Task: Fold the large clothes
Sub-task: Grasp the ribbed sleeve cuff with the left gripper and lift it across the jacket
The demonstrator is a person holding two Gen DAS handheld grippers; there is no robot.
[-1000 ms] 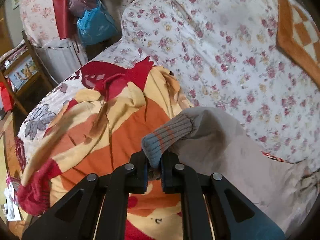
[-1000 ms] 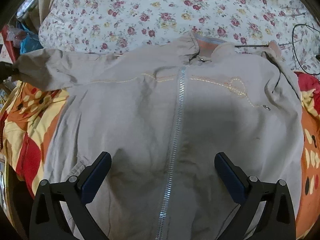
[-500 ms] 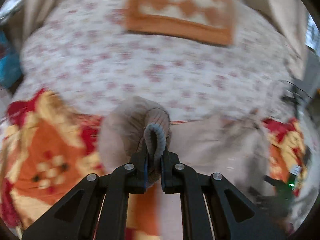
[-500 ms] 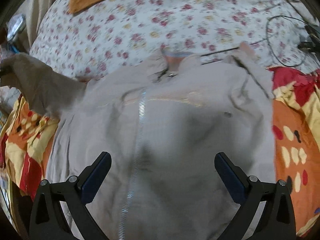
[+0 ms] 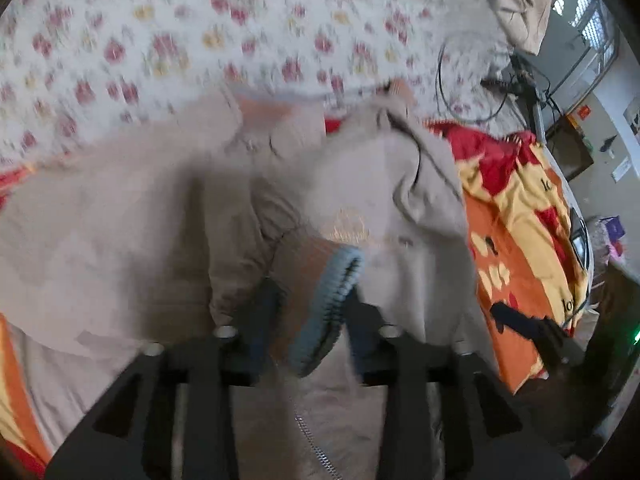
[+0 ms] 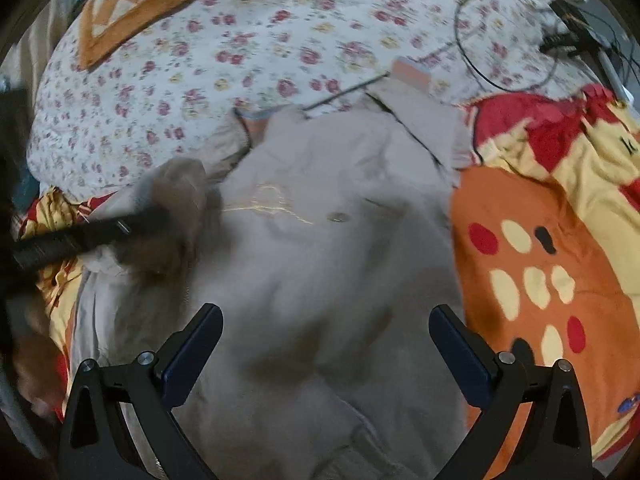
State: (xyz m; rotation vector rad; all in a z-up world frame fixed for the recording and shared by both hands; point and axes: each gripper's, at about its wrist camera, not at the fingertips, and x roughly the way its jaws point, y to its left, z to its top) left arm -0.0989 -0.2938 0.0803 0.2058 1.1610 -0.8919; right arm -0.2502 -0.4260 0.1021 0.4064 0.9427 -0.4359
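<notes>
A beige zip jacket (image 6: 340, 248) lies front up on a bed and also fills the left wrist view (image 5: 120, 220). Its left sleeve is folded over the chest, and the ribbed cuff (image 5: 324, 304) with a blue edge sits between my left gripper's (image 5: 308, 320) parted jaws. The jaws stand open beside the cuff, no longer pinching it. From the right wrist view the left gripper (image 6: 80, 236) reaches in over the jacket's left side. My right gripper (image 6: 326, 344) is wide open and empty above the jacket's lower front.
A floral white quilt (image 6: 200, 60) covers the far bed. An orange, yellow and red blanket (image 6: 552, 260) lies under and right of the jacket. An orange checked cloth (image 6: 136, 4) sits far left. Black cables (image 6: 500, 40) lie far right.
My left gripper carried the sleeve cuff from the left side over onto the jacket's chest, then its jaws parted around the cuff. The right gripper stayed open and shifted right.
</notes>
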